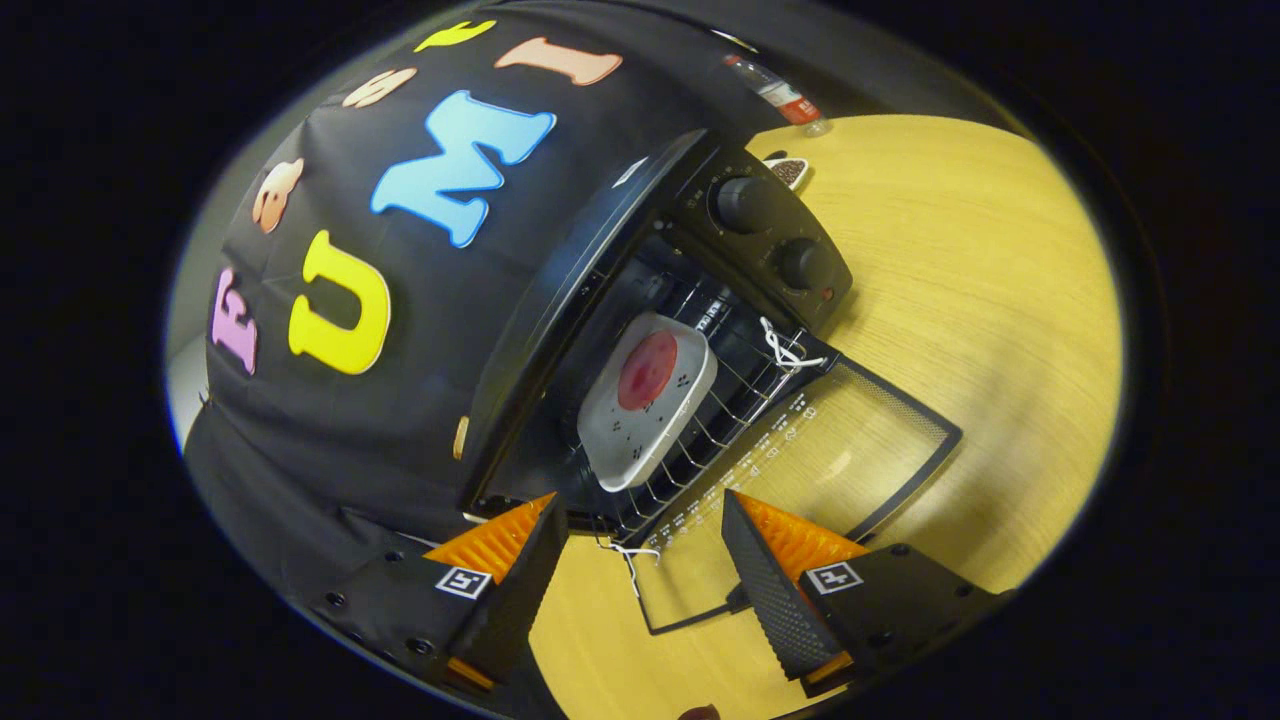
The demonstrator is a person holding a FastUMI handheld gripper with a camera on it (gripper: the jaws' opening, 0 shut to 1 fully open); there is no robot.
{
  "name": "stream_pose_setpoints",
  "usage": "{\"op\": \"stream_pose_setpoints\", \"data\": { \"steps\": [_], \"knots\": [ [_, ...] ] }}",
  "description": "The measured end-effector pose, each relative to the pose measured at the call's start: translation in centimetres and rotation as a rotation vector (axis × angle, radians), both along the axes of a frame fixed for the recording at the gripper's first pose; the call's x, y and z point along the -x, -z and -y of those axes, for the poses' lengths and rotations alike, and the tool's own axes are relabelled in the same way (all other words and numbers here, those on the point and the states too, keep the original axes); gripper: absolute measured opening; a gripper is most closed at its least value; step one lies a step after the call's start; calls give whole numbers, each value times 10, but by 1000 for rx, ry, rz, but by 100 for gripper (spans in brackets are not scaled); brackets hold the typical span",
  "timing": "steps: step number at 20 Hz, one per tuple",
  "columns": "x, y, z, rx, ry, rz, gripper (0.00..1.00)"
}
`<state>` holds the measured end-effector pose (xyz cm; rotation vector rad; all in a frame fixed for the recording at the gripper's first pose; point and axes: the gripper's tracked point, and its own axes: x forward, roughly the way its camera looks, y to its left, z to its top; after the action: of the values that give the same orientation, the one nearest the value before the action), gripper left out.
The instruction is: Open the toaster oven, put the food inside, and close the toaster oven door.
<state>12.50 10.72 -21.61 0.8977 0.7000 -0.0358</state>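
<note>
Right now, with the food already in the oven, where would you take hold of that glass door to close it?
I'd grip the door's free edge, where its handle runs, coming from the front. The door lies flat, hinged at the oven mouth, so that edge likely swings easiest. The tongs stand open, holding nothing; the plate sits on the rack.

Smooth, lightly grained wood on the tabletop (960,260). Glossy black casing on the toaster oven (560,330), thin metal wire for its rack (715,420), clear glass in the door (800,460). Matt plate (650,400). Ridged gripper (640,560) fingers, parted, empty.
</note>
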Motion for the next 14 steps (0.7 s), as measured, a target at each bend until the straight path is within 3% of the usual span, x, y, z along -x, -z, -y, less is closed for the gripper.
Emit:
{"op": "stream_pose_setpoints", "data": {
  "steps": [7,14],
  "knots": [
    [45,20,9,388,-246,28,98],
    [80,64,8,602,-446,-87,99]
  ]
}}
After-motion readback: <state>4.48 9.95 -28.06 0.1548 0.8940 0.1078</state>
